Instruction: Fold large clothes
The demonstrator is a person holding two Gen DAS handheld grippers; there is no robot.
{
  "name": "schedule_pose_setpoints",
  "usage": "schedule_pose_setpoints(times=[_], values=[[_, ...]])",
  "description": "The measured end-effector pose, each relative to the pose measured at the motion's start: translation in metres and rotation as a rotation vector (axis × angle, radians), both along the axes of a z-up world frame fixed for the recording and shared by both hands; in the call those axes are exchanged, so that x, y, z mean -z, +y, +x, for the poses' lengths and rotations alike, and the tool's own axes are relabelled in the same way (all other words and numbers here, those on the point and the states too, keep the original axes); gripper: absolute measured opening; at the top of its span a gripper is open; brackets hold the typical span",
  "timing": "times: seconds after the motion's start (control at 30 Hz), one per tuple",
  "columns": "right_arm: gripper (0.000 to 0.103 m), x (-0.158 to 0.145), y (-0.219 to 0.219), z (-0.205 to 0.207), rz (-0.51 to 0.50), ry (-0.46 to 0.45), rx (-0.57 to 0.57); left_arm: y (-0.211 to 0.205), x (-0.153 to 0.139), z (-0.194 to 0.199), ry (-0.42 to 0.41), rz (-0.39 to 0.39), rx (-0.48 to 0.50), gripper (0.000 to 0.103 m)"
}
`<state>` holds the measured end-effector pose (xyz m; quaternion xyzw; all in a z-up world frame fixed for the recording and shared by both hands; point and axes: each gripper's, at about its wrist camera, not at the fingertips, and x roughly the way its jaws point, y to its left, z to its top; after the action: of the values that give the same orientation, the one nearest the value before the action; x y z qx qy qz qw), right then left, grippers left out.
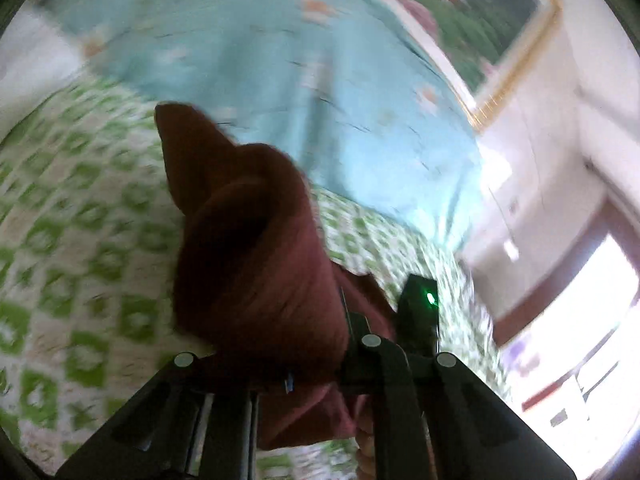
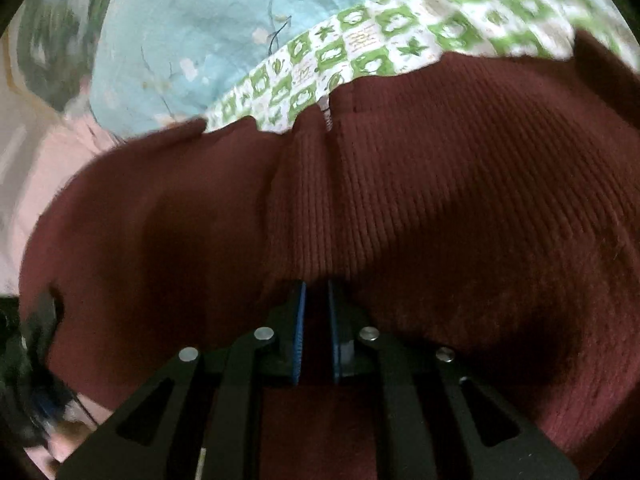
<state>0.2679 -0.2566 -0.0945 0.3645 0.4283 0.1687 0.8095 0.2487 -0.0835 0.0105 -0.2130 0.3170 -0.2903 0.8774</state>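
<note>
While both views are motion-blurred, enough reads. Right gripper (image 2: 317, 300) clamped on the maroon ribbed garment (image 2: 440, 200) — blue pads (image 2: 299, 332) nearly together, a fold of knit pinched between them. Garment fills most of the right wrist view, spread wide left to right, far edge wavy with a small white tag (image 2: 328, 114) at a notch in that edge. Beyond the far edge: green-and-white patterned bedsheet (image 2: 360, 48), then a light blue floral blanket (image 2: 208, 32) further off.

Left gripper (image 1: 316, 360) mostly buried under a bunched, twisted mass of the same maroon garment (image 1: 248, 248); cloth rises up and away from between the fingers to a point at far left. Looks gripped on the cloth, probably — pads hidden, so not certain. Black block with a green LED (image 1: 430, 298) just right of the bundle. Bare fingertips (image 1: 366, 446) visible near the bottom edge, under the linkage.

Left wrist background: bedsheet (image 1: 80, 240) left and near, blue blanket (image 1: 300, 80) far, gilt-framed picture (image 1: 500, 12) on the wall at far right, bright window (image 1: 580, 320) at right.
</note>
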Motion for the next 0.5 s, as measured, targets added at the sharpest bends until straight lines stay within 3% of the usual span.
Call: schedule_pose_setpoints(times=[0.1,0.13,0.17,0.23,0.33,0.5], values=[[0.022,0.01,-0.061,-0.025,0.341,-0.012,0.132,-0.048,0.001,-0.002,-0.033,0.095,0.104,0.012],[0.039,0.014,-0.077,-0.032,0.425,-0.024,0.167,-0.067,0.008,-0.002,-0.036,0.146,0.141,0.012],[0.062,0.018,-0.092,-0.04,0.494,-0.034,0.201,-0.081,0.016,-0.003,-0.037,0.189,0.16,0.011],[0.07,0.022,-0.113,-0.051,0.622,-0.065,0.233,-0.107,0.039,-0.002,-0.019,0.276,0.195,0.011],[0.076,0.02,-0.121,-0.05,0.625,-0.054,0.203,-0.13,0.068,-0.005,0.0,0.368,0.215,0.01],[0.077,0.001,-0.099,-0.027,0.386,0.011,0.085,-0.133,0.068,-0.013,-0.049,0.397,0.217,0.01]])
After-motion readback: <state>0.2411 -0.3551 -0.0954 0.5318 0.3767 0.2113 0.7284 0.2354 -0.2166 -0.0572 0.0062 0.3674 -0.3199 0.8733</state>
